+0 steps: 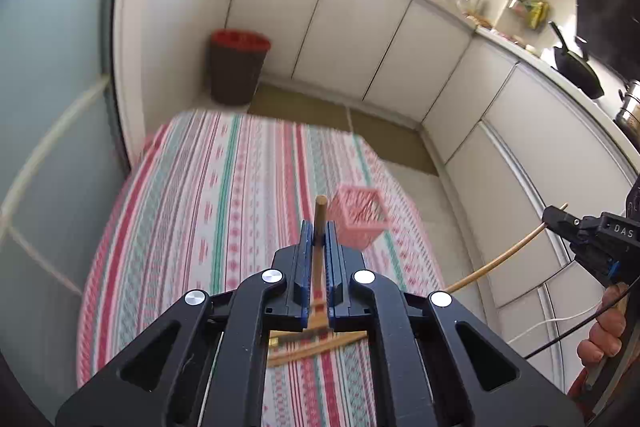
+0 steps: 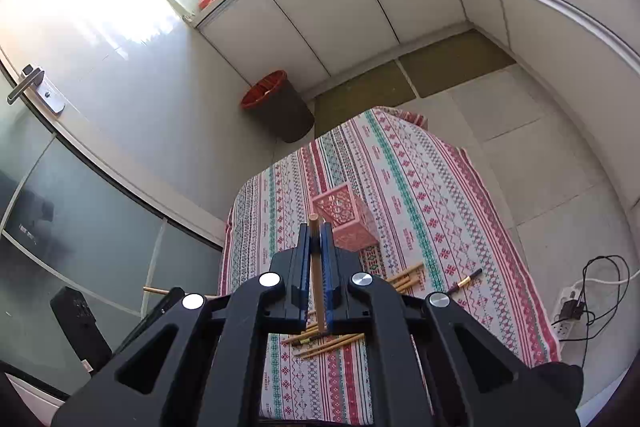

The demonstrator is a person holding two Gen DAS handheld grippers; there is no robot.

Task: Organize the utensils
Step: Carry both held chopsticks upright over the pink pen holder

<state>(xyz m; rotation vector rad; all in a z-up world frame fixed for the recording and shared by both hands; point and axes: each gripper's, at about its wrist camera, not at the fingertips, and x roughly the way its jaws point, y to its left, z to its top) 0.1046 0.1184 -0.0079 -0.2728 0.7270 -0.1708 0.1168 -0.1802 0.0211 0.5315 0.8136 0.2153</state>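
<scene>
The left gripper (image 1: 319,233) and the right gripper (image 2: 318,233) each clamp a wooden chopstick (image 1: 320,223) (image 2: 315,267) upright between closed jaws; pink basket (image 2: 344,223) at one o'clock, on the table (image 2: 440,195).

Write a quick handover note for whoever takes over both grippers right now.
Left gripper: shut on a wooden chopstick, lifted above the table.
Right gripper: shut on another chopstick, also lifted.
Pink basket: upright on the striped tablecloth, just ahead of both grippers; whether anything is inside is unclear.
Left to do: drop both held chopsticks into the basket, then collect the loose chopsticks on the cloth nearer you.
</scene>
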